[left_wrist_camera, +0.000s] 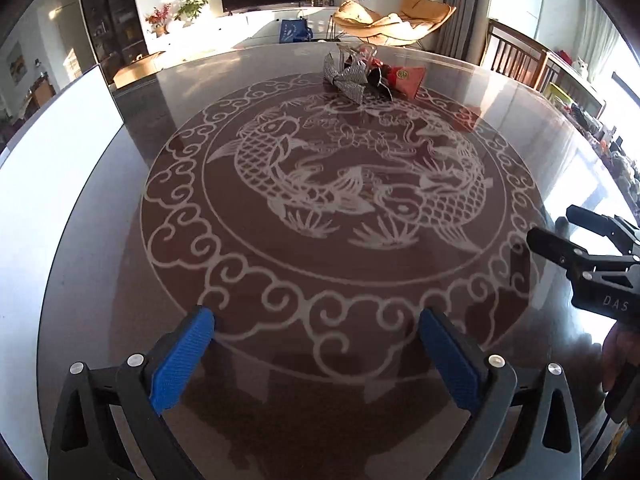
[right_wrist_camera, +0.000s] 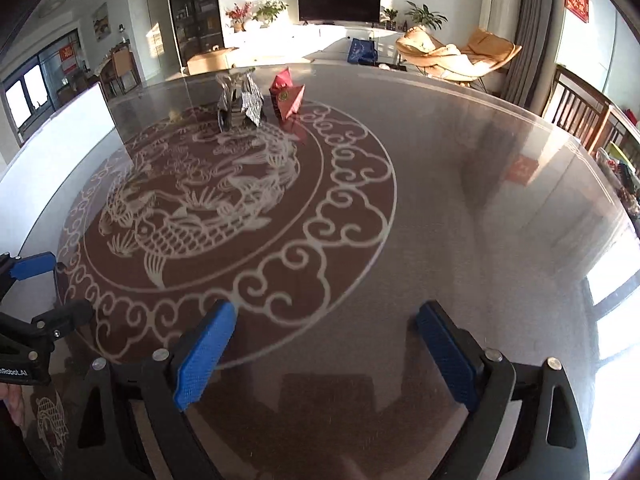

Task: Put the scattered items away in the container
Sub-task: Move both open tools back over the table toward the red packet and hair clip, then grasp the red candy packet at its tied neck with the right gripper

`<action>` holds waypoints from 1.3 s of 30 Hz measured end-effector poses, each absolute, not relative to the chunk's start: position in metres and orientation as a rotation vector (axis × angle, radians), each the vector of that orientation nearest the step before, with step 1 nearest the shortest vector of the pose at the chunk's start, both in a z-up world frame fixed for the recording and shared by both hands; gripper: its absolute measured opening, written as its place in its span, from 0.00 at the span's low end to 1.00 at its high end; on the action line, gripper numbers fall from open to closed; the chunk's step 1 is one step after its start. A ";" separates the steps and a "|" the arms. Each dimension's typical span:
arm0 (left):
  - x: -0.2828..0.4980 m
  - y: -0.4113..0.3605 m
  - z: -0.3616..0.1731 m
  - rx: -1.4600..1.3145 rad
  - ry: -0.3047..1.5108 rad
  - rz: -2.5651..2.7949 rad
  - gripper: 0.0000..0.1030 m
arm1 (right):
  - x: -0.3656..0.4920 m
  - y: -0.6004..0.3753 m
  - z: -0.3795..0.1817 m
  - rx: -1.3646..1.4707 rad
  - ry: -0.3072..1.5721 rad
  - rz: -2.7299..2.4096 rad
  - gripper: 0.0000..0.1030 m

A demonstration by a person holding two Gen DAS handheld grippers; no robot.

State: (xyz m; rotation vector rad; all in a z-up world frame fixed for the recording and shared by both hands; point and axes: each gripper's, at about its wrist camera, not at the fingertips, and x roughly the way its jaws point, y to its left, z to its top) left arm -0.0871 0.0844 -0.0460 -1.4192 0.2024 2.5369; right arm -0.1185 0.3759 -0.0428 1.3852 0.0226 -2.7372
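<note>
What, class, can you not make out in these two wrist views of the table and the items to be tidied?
- Container: no clear one; the silver-patterned items and dark objects clump at the far rim, too small in both views.
- Red packet: its gold emblem is too small to read.
- Right tongs in the left wrist view: cut off by the right edge.
- Left tongs in the right wrist view: cut off by the left edge.
- Glass table: reflections hide what lies beneath.

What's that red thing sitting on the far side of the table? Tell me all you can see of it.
The red packet looks like a small glossy pouch or carton with a round gold emblem on its face. It stands tilted on the glass table, at the etched ring's far edge, right beside the silvery patterned items. No gripper touches it.
</note>
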 end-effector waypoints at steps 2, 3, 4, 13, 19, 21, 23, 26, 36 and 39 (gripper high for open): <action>-0.101 0.092 -0.048 -1.395 0.185 2.564 1.00 | -0.145 0.373 -0.047 1.388 0.080 -2.685 1.00; -0.107 0.095 -0.049 -1.379 0.175 2.579 1.00 | -0.160 0.370 -0.049 1.376 0.116 -2.660 1.00; -0.112 0.098 -0.051 -1.362 0.166 2.595 1.00 | -0.175 0.368 -0.049 1.363 0.137 -2.636 1.00; -0.133 0.107 -0.048 -1.371 0.153 2.614 1.00 | -0.305 0.363 -0.052 1.346 0.176 -2.595 0.99; -0.133 0.107 -0.047 -1.370 0.154 2.616 1.00 | -0.351 0.350 -0.051 1.294 0.216 -2.558 0.88; -0.133 0.107 -0.046 -1.370 0.154 2.616 1.00 | -0.356 0.341 -0.049 1.279 0.218 -2.560 0.80; -0.133 0.107 -0.046 -1.370 0.154 2.615 1.00 | -0.369 0.337 -0.047 1.257 0.213 -2.573 0.60; -0.133 0.107 -0.046 -1.370 0.154 2.615 1.00 | -0.381 0.331 -0.046 1.242 0.211 -2.588 0.26; -0.202 0.140 -0.041 -1.380 0.128 2.636 1.00 | -0.264 0.383 -0.048 1.257 0.171 -2.622 0.26; -0.239 0.165 -0.041 -1.390 0.111 2.658 1.00 | -0.216 0.401 -0.047 1.273 0.128 -2.651 0.27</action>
